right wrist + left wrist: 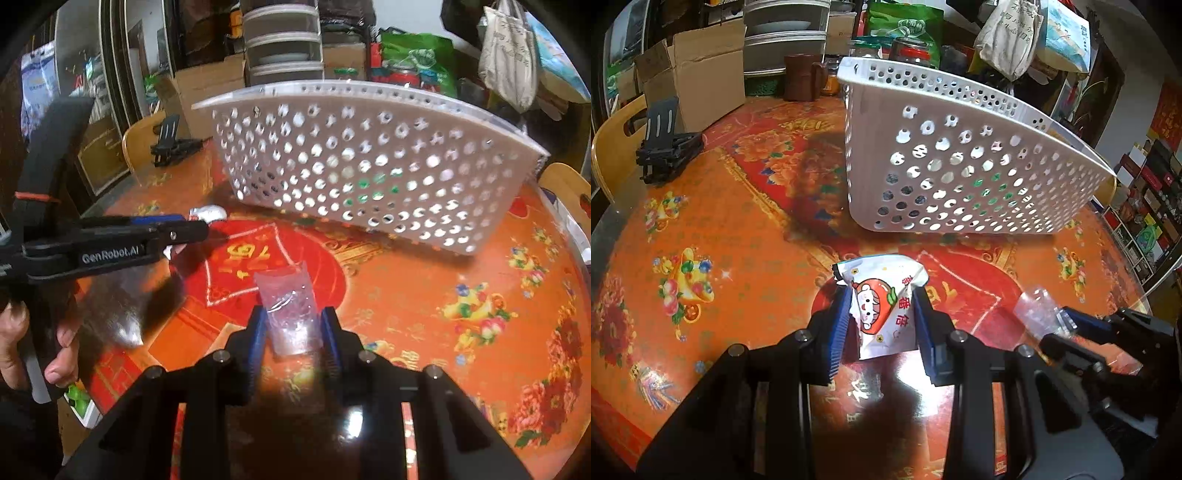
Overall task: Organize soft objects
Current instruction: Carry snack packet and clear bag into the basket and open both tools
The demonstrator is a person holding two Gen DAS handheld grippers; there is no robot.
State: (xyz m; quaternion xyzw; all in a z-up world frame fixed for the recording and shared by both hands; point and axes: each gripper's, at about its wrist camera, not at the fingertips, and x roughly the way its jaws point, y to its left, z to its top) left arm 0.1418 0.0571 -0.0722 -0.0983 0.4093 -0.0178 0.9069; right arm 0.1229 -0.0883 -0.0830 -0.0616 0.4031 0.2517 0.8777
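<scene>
Held: left gripper (882, 314) clamped on our white cartoon-printed snack packet (881, 306), right gripper (293, 328) on a clear crinkled plastic pouch (291, 314); either slick film may slip short of the white perforated plastic basket (960, 162) mid-table.

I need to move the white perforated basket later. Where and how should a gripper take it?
Probably the top rim of the basket, coming from above with one finger inside and one outside: it stands upright, opening upward, and that thin near wall fits between fingers.

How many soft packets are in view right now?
2: a white cartoon-printed packet clamped in the left tool, and a clear plastic bag clamped in the right tool. The basket may hide more.
</scene>
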